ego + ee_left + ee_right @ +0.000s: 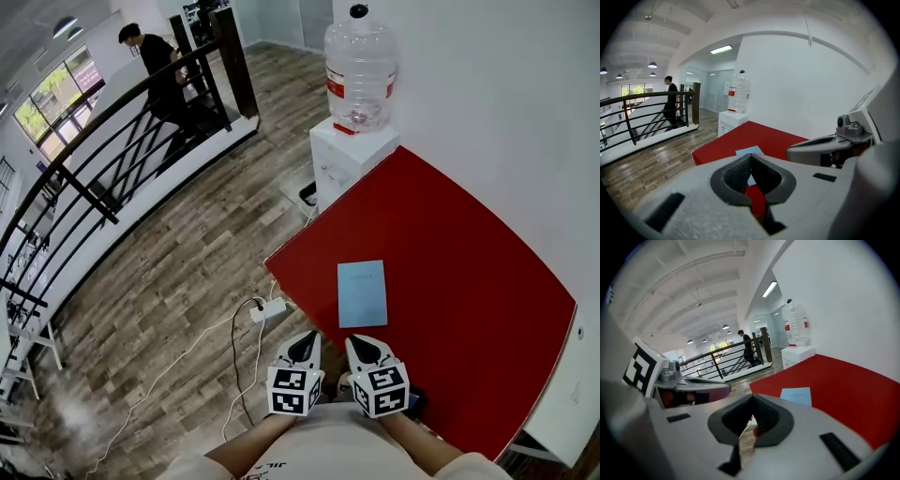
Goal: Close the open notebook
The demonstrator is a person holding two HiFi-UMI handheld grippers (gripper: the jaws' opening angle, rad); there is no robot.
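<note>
A light blue notebook [362,292] lies closed and flat on the red table [469,281], near its front left edge. Both grippers hang close to my body, short of the notebook and touching nothing. My left gripper [305,339] is over the floor just off the table's edge, with its jaws shut and empty. The right gripper [368,344] sits beside it at the table's near edge, also shut and empty. In the left gripper view the notebook [749,151] shows just past the closed tips [750,159]. In the right gripper view the notebook [797,395] lies ahead, to the right of the tips [752,401].
A white water dispenser [342,159] with a large bottle [360,66] stands at the table's far corner against the wall. A power strip [268,309] with white cables lies on the wooden floor to the left. Further left runs a black railing [112,141], with a person [155,56] on the stairs.
</note>
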